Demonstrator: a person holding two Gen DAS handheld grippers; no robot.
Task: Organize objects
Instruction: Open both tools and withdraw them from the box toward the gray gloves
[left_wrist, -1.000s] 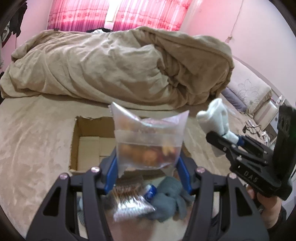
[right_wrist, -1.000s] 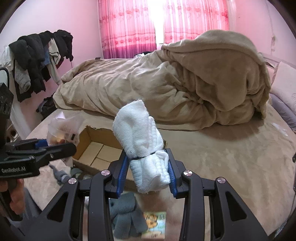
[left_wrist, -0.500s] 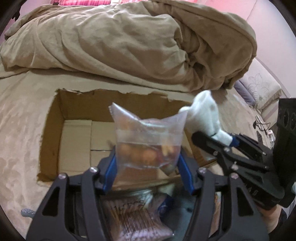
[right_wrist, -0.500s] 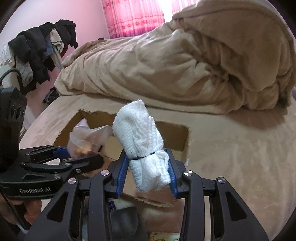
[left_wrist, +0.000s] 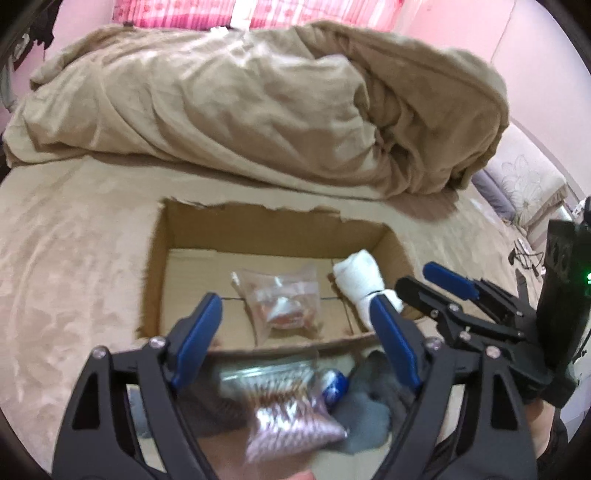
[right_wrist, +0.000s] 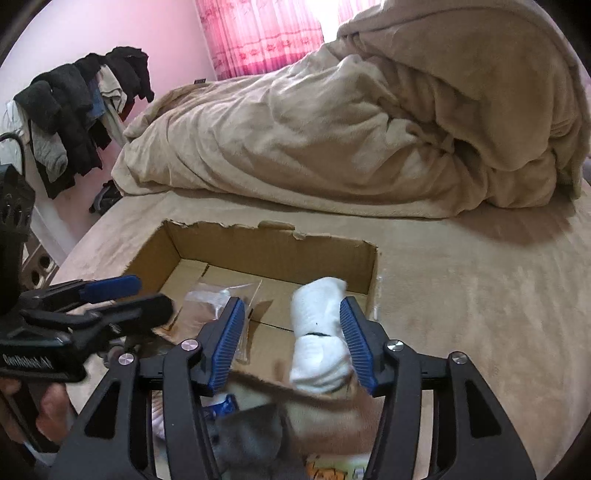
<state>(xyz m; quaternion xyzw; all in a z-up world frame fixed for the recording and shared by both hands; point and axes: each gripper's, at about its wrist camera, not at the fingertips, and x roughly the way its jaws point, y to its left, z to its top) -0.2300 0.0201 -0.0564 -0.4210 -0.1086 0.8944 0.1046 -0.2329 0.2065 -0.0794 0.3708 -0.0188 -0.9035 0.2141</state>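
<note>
An open cardboard box (left_wrist: 258, 225) (right_wrist: 266, 240) lies on the bed. A clear snack bag (left_wrist: 282, 299) (right_wrist: 218, 295) lies on the box floor. A rolled white sock (left_wrist: 364, 280) (right_wrist: 319, 332) sits in the box's right end, against its near wall. My left gripper (left_wrist: 295, 332) is open and empty above the box's near edge. My right gripper (right_wrist: 291, 343) is open, its right pad next to the sock; it also shows in the left wrist view (left_wrist: 439, 284).
Outside the box's near wall lie a foil snack pack (left_wrist: 288, 413), a blue-capped item (left_wrist: 334, 382) and a grey sock (left_wrist: 373, 406) (right_wrist: 251, 432). A heaped beige duvet (left_wrist: 258, 110) fills the far bed. Clothes (right_wrist: 81, 110) hang at left.
Both grippers have opened. The snack bag dropped from the left gripper into the box, and the white sock left the right gripper's grip and rests in the box.
</note>
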